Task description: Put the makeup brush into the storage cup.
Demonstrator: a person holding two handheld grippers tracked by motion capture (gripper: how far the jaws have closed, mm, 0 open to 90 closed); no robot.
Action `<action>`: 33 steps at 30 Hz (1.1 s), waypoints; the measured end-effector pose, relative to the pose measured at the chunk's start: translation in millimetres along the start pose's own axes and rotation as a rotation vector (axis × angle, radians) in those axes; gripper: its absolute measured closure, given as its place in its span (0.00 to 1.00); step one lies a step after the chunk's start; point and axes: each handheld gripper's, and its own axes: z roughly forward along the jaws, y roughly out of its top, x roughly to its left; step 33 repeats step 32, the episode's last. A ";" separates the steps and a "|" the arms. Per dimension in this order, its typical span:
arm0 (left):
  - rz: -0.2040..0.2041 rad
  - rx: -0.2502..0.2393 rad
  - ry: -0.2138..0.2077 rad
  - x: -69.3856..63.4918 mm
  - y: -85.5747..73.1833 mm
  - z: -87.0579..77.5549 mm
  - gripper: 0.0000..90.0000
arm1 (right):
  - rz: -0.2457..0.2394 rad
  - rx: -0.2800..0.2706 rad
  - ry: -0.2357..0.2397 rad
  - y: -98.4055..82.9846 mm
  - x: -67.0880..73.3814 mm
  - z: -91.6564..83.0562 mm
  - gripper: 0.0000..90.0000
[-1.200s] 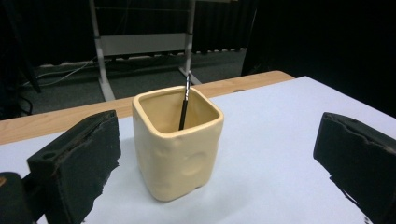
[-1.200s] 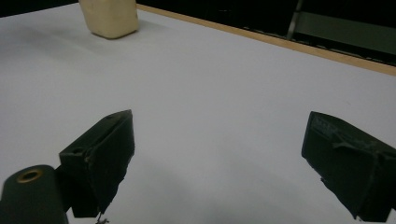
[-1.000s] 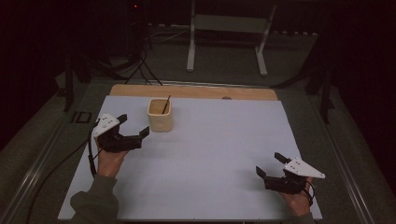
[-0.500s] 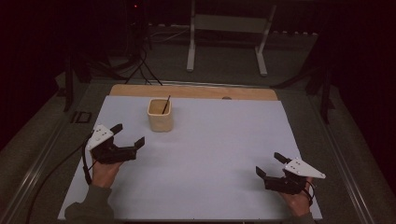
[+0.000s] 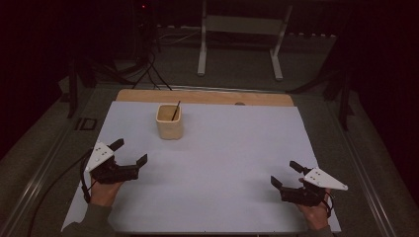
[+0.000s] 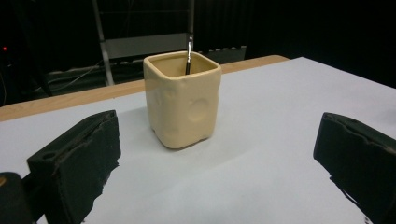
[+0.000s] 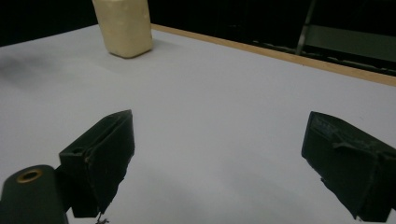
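left gripper (image 5: 131, 152) jaws spread wide, right gripper (image 5: 285, 174) likewise, both low

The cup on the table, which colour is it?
The cup is pale cream-yellow, plain with shallow dimples; the left gripper view shows it best.

Cup (image 6: 182, 100): cream ceramic look, soft satin glaze, walls uneven with shallow dimples. Thin stick (image 6: 189, 57) inside it: dark, with a shiny metallic band. Counter (image 5: 237, 148): covered by a matt, smooth, pale sheet; bare wood strip (image 5: 207, 97) along the far edge, light and smooth. Fingers (image 6: 79, 163) of the left gripper: black, matt, rubbery, with rough ragged edges. Top plate (image 5: 325, 178) of the right gripper: pale, matt plastic.
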 end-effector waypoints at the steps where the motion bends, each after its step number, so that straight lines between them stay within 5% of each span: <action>1: 0.000 0.000 0.000 0.0 0.0 0.0 0.02 | 0.000 0.000 0.000 0.0 0.0 0.0 0.10; 20: 0.021 -0.014 0.058 4.1 -16.4 -35.5 0.02 | -0.008 -0.037 0.030 2.5 2.5 -4.0 0.10; 33: 0.026 -0.002 0.069 6.9 -21.1 -41.0 0.02 | -0.013 -0.041 0.039 2.4 3.0 -3.5 0.10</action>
